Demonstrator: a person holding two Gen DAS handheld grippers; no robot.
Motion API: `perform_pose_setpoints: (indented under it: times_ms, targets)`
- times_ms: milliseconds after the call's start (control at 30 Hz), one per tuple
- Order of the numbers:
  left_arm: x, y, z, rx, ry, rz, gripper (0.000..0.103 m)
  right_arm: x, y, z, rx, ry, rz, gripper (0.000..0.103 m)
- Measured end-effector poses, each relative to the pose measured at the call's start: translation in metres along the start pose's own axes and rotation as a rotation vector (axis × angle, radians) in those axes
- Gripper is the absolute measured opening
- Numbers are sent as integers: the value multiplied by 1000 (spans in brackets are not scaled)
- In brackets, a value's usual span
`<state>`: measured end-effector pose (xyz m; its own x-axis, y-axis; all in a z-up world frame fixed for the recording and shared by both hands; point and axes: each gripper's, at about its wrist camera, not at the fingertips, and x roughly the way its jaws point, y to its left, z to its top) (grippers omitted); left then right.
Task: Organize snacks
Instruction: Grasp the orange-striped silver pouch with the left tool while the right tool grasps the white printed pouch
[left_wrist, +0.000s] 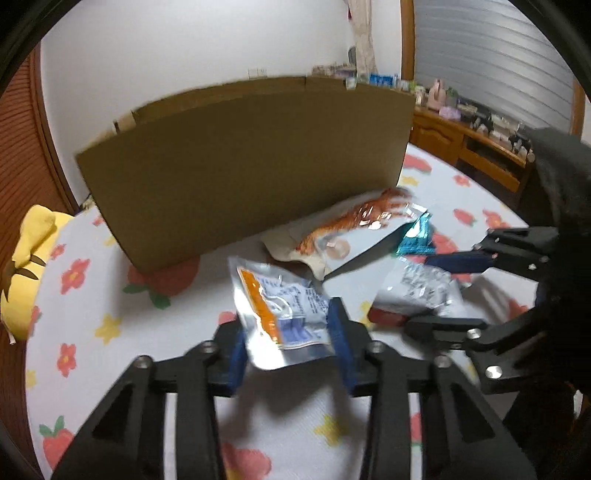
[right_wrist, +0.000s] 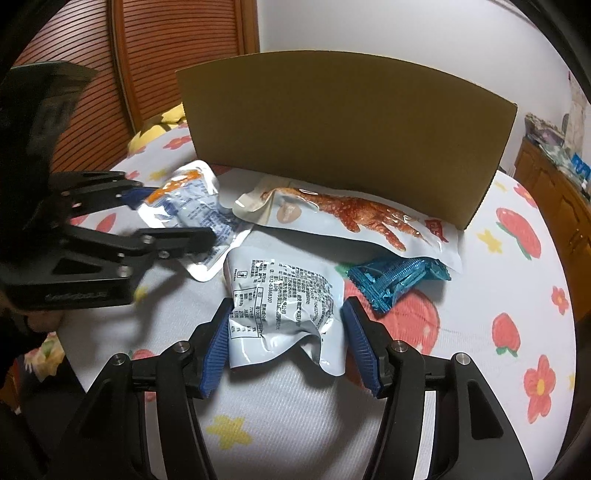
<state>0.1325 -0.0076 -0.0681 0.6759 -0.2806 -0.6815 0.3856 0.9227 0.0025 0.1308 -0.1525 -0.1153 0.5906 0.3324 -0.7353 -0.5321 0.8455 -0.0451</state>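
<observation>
Now the work takes place on a bed covered with a white sheet (right_wrist: 295, 398) printed with red strawberries, red flowers and small yellow stars. At the far side of the sheet stands a plain brown cardboard box (right_wrist: 343, 125), its wall facing the cameras. Behind it are a white wall and a brown slatted door (right_wrist: 159, 55); a yellow soft toy (left_wrist: 29, 266) lies at the bed's edge, and a wooden shelf (left_wrist: 480, 147) with small things runs along the side.

Four snack packs lie before the box. The left gripper (left_wrist: 288, 350) has its blue pads pressed on a silver pouch with an orange stripe (left_wrist: 277, 310), lifted a little off the sheet. The right gripper (right_wrist: 288, 347) stands half open around a white pouch with black print (right_wrist: 284, 295); the left pad touches the pouch edge, but I cannot tell if it is really gripped. A large pouch with a chicken-foot picture (right_wrist: 351, 218) lies against the box, and a blue wrapper (right_wrist: 395, 277) lies just beside it.
</observation>
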Motion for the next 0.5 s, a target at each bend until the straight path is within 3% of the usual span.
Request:
perform_pose_setpoints:
  times_ms: [33,500]
  targets:
    - [-3,1,0,-9,-4,-12,23,0,0,0,0,0,0,60]
    - [-21,3,3,-53,-66,-17,13,-2,3,-3,-1,-18,-12,59]
